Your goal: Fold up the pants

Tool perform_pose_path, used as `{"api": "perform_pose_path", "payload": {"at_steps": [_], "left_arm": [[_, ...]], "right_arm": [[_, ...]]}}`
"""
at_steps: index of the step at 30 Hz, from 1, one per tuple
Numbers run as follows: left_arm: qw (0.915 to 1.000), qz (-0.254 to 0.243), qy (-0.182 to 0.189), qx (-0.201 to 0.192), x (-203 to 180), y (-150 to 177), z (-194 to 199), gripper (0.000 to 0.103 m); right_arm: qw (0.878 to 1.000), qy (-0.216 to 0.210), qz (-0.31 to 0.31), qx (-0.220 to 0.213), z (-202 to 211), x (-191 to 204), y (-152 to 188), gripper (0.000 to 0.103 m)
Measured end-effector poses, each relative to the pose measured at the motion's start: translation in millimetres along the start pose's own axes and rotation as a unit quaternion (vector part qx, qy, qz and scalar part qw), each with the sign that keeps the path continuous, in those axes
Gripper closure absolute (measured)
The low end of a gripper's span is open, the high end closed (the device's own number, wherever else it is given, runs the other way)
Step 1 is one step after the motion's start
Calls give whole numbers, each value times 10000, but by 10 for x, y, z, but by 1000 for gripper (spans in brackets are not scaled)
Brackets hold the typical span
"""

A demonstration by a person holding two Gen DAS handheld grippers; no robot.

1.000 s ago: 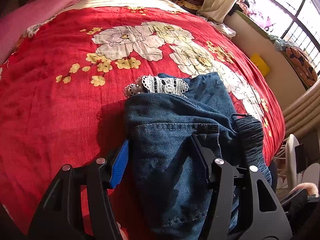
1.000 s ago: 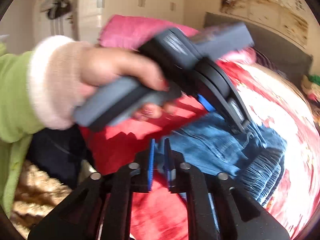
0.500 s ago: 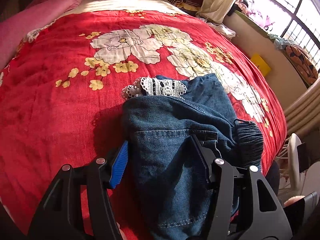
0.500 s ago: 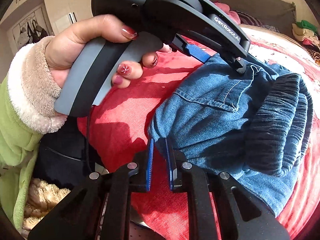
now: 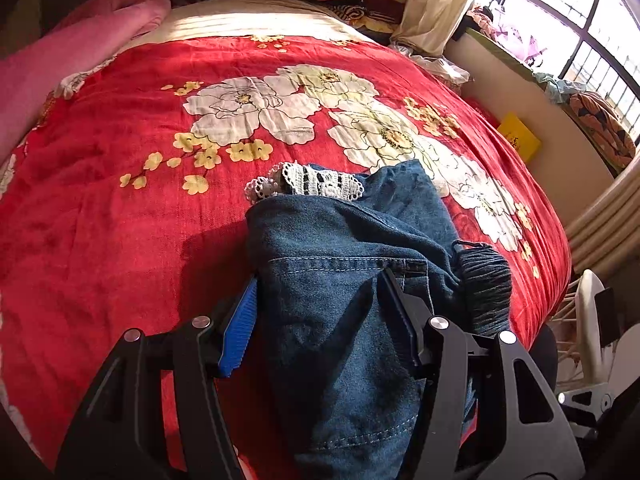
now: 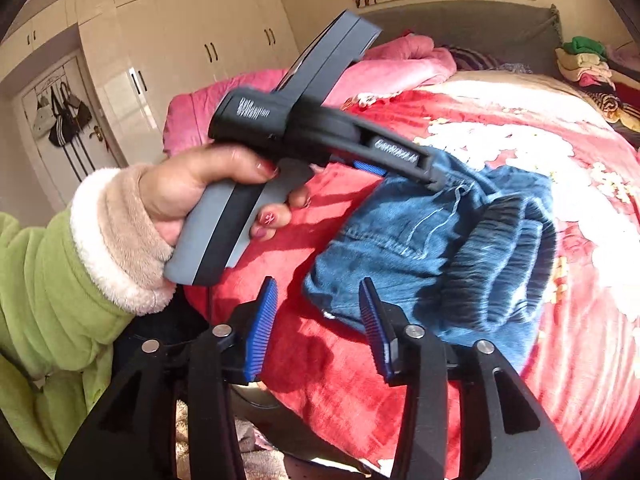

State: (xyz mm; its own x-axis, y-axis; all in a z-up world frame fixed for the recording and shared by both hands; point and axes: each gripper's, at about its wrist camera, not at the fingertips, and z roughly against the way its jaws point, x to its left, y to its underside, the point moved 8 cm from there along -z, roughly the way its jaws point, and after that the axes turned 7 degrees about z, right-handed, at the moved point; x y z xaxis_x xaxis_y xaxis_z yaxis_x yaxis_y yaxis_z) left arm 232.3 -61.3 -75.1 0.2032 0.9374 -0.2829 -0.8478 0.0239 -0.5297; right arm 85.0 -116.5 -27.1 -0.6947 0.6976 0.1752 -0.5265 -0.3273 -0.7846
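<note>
Jeans (image 5: 344, 304) lie folded on the red bedspread (image 5: 100, 240); your left tongs (image 5: 316, 312) straddle them half-open, your right tongs (image 6: 316, 320), just opened, hold nothing. Press the fold flat before withdrawing.

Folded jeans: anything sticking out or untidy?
Yes. A white lace trim pokes out from the far edge of the folded jeans, and the dark ribbed waistband bulges out on the right side instead of lying flat.

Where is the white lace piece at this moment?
In the left wrist view, the white lace piece lies near the middle, on the red floral bedcover. It sticks out from under the far edge of the folded denim pants.
</note>
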Motion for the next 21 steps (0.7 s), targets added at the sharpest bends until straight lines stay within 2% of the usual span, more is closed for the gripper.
{"api": "perform_pose_path", "payload": {"at_steps": [11, 21], "left_arm": [[9994, -172, 17, -299, -181, -10, 277, 51], [9973, -365, -54, -628, -364, 34, 556, 40]], "right_arm": [[9987, 383, -136, -313, 215, -173, -57, 43], [9956, 704, -219, -575, 468, -314, -142, 33]]}}
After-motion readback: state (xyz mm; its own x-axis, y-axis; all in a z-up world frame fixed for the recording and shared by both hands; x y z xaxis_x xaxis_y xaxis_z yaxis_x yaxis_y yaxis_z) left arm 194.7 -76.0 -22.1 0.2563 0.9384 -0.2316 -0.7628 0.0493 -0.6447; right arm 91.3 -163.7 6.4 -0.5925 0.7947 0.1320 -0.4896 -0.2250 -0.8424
